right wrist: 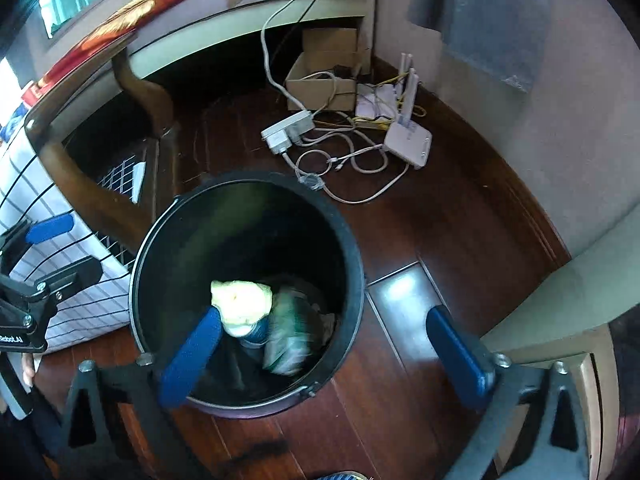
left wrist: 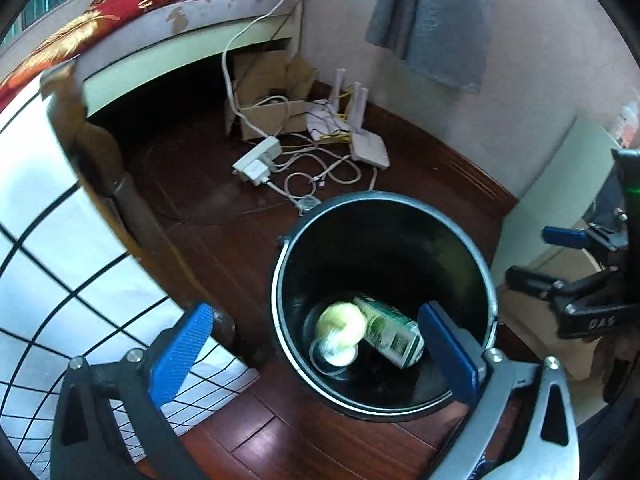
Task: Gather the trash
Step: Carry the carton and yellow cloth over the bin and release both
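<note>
bin (left wrist: pixel 384 216) on floor | can (left wrist: pixel 394 332) + yellow wad (left wrist: pixel 342 322) inside | left gripper (left wrist: pixel 316 350) spread, empty | right gripper (right wrist: pixel 332 354) spread, empty

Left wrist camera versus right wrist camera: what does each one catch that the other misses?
Only the left wrist view shows the green carton sharply, lying on the bin floor beside the yellowish wad, and the right gripper off to the side.

Only the right wrist view shows the left gripper at its left edge and a glossy floorboard right of the bin.

Both share the black bin with trash inside, the power strip, the white router, the cardboard box, and open, empty jaws.
</note>
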`<action>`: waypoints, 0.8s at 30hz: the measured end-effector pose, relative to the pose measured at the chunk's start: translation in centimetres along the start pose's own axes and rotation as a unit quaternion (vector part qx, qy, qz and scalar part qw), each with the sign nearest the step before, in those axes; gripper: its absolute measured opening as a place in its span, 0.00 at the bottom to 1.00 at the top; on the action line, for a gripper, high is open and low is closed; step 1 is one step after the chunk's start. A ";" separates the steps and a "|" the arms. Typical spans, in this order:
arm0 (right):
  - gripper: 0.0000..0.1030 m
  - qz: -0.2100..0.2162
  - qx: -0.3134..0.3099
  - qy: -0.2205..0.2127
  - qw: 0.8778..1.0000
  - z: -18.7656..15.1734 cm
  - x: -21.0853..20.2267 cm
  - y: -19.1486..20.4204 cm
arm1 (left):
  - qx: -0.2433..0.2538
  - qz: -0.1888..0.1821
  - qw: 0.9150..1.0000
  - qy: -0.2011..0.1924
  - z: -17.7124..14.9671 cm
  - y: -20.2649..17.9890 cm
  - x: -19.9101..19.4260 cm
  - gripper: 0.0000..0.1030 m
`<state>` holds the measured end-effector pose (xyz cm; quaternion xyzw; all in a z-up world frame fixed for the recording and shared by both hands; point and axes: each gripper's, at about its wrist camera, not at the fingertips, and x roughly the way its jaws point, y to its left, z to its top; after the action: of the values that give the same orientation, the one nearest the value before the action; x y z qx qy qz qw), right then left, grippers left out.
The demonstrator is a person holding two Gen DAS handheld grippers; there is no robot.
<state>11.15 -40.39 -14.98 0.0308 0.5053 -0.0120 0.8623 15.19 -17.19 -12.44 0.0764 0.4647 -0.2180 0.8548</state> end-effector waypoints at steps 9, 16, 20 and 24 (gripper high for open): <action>1.00 -0.007 -0.012 -0.013 1.000 0.7 -0.1 0.7 | -0.001 0.010 1.000 -0.014 0.3 0.3 -0.2 1.00; 1.00 -0.004 -0.017 -0.019 1.000 0.9 -0.7 1.4 | 0.004 0.014 1.000 -0.024 0.7 0.2 -1.1 1.00; 1.00 -0.002 -0.020 -0.027 0.999 1.1 -1.5 1.9 | 0.003 0.016 0.999 -0.031 0.9 0.3 -1.9 1.00; 1.00 0.001 -0.021 -0.036 0.999 1.4 -2.2 2.2 | 0.003 0.019 0.999 -0.039 0.8 0.4 -2.8 1.00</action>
<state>11.42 -38.32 -12.26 0.0128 0.4738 -0.0016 0.8805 14.68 -16.27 -9.67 0.0793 0.4288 -0.2055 0.8761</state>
